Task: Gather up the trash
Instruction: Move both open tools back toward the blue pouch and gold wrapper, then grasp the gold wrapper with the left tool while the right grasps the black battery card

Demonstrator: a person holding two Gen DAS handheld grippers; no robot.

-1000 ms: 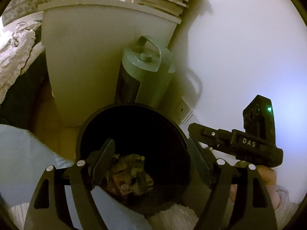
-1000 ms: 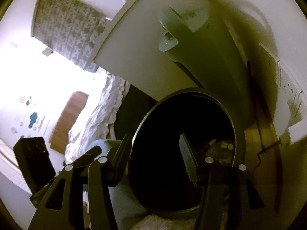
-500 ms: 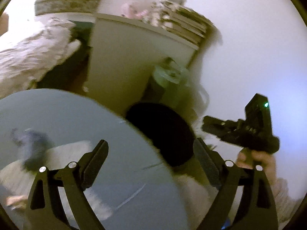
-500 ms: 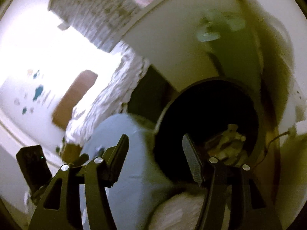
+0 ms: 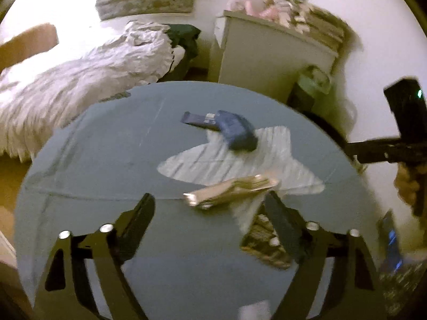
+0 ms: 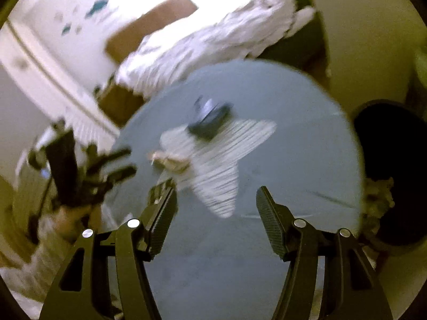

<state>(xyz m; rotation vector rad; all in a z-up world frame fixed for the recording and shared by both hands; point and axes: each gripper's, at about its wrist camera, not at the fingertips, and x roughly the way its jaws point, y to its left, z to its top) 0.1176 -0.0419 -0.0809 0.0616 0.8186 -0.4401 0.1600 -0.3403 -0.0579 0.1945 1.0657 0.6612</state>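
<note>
A round blue-grey table (image 5: 106, 160) carries a white striped star-shaped mat (image 5: 272, 160). On the mat lies a blue wrapper (image 5: 234, 130), with a gold wrapper (image 5: 234, 189) nearer me and a crumpled patterned piece (image 5: 261, 242) by my left gripper's right finger. My left gripper (image 5: 208, 200) hovers over the table, jaws wide and closing, pressing on nothing. My right gripper (image 6: 214, 189) is also above the table with its jaws opening and nothing between them. From the right wrist I see the blue wrapper (image 6: 210, 120), a tan crumpled piece (image 6: 170, 161) and the left gripper (image 6: 106, 165).
A black bin (image 6: 392, 170) with crumpled trash (image 6: 379, 197) inside stands just right of the table. Behind are a white cabinet (image 5: 267, 53) with stacked things on top, a green container (image 5: 312, 82) and a bed with rumpled white bedding (image 5: 80, 74).
Both views have swung away from the black bin and onto the round table with its wrappers. The right jaws stand wider than before. Crumpled trash lies in the bin.
</note>
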